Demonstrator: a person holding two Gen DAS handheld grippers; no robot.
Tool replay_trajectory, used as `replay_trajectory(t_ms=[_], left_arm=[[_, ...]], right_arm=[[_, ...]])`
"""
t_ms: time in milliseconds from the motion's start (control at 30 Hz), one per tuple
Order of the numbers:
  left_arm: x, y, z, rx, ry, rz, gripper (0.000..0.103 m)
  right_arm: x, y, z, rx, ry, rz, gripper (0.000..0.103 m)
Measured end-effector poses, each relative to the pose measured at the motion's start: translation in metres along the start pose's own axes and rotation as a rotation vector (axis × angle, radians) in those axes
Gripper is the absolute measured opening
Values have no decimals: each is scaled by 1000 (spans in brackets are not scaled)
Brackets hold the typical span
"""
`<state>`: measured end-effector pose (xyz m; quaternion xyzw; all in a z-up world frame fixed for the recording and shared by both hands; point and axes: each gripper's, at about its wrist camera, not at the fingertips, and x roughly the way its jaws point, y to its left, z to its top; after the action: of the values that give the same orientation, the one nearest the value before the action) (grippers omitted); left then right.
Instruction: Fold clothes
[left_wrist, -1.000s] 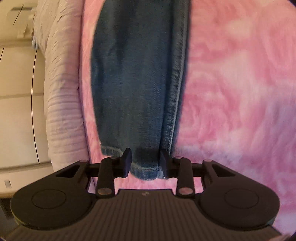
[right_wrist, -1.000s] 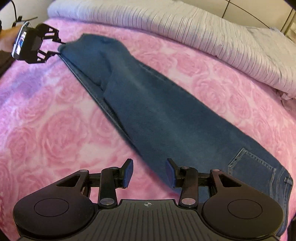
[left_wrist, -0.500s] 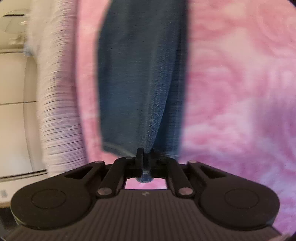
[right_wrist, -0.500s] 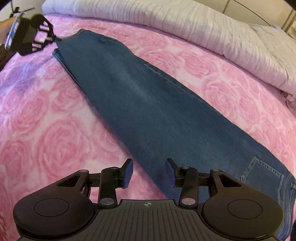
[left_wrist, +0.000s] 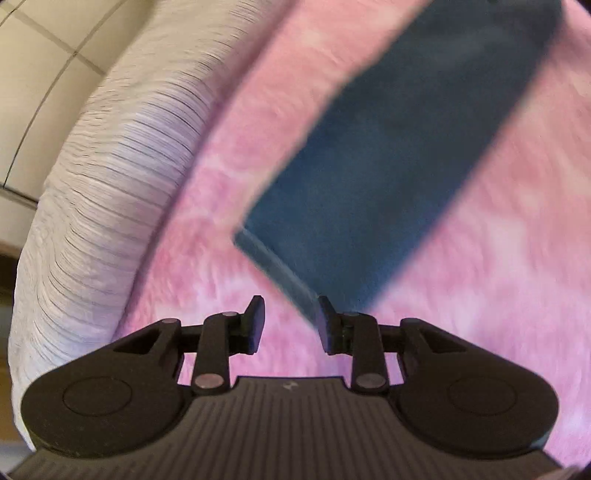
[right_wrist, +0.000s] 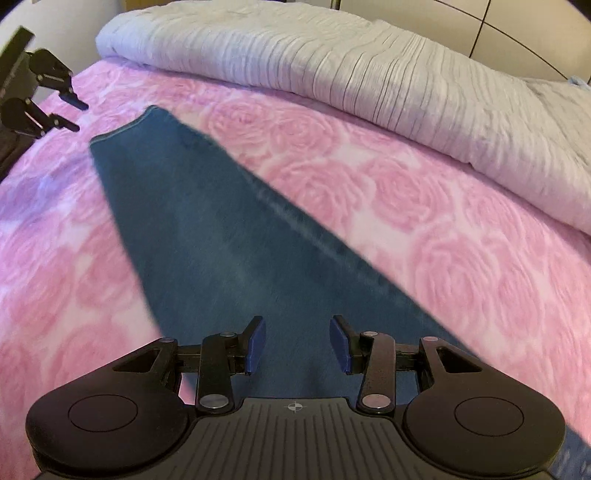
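A: Left wrist view. Where do the jeans (left_wrist: 388, 177) lie relative to the left gripper (left_wrist: 290, 323)?

B: Ahead of it and to its right. The hem end of the leg comes down to just in front of the right finger (left_wrist: 327, 325); the rest runs away up and to the right across the pink rose-patterned blanket (left_wrist: 221, 206). Whether hem and finger touch cannot be told through the blur. To the gripper's left lies a ridged pale quilt (left_wrist: 110, 192).

A: State of that gripper?

B: Released, its jaws opening. Only blanket shows between them; no cloth is pinched.

A: Right wrist view. The same question for the right gripper (right_wrist: 297, 345).

B: The jeans (right_wrist: 207, 236) lie directly beneath and ahead of it, narrowing to a hem at the far left, near the left gripper (right_wrist: 75, 116), which hangs apart from the hem, fingers parted.

A: State of the right gripper?

B: Parted, blue pads (right_wrist: 256, 343) apart over the denim, gripping nothing.

A: Appearance of the garment?

B: Dark blue denim, flat, legs stacked as one long strip, a side seam along its right edge.
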<state>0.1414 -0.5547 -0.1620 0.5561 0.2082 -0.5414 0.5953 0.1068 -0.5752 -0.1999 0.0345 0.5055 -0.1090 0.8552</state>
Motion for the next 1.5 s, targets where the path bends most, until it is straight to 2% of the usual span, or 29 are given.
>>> replay_trajectory(t_ms=[167, 233, 333, 400, 533, 600, 667, 700, 733, 767, 833, 967, 1133, 1167, 1233, 1300, 1400, 1467, 1500], left_arm=[[28, 9, 46, -77, -62, -63, 33], [39, 20, 66, -184, -86, -121, 33], [54, 32, 97, -258, -126, -240, 34], [66, 30, 115, -218, -112, -278, 34], [97, 19, 137, -115, -33, -358, 32], [108, 8, 139, -45, 11, -364, 29], [113, -6, 138, 25, 36, -361, 15], [113, -11, 137, 53, 43, -356, 7], [110, -14, 135, 72, 42, -343, 4], [108, -16, 133, 84, 39, -331, 3], [102, -13, 132, 65, 18, -304, 3], [104, -5, 127, -46, 10, -279, 4], [119, -11, 135, -80, 57, -257, 11], [117, -9, 135, -84, 59, -254, 13], [110, -6, 132, -71, 65, -223, 29], [99, 0, 126, -79, 54, -210, 28], [74, 5, 123, -163, -29, -185, 24], [65, 0, 125, -229, -69, -218, 23], [70, -8, 130, -230, -67, -242, 24]], right_arm=[[41, -7, 27, -85, 13, 50, 42], [54, -12, 32, -135, 21, 54, 42], [65, -31, 31, -171, 46, 54, 42], [68, -48, 26, -178, 57, 74, 42], [74, -72, 18, -203, 90, 105, 42], [79, -77, 14, -220, 109, 122, 42], [84, -81, 11, -234, 121, 136, 39], [85, -81, 9, -235, 119, 135, 31], [84, -83, 9, -232, 115, 131, 12], [82, -85, 9, -225, 107, 124, 4], [77, -89, 10, -212, 92, 110, 1], [73, -91, 9, -199, 59, 62, 1], [77, -92, 6, -175, 46, 19, 2], [76, -93, 6, -157, 41, 15, 5], [70, -95, 7, -119, 23, -8, 13], [55, -95, 3, -75, -7, -28, 18], [33, -95, -9, 11, -42, -54, 20], [27, -97, -22, 99, -34, -72, 21], [30, -98, -27, 144, -21, -73, 21]])
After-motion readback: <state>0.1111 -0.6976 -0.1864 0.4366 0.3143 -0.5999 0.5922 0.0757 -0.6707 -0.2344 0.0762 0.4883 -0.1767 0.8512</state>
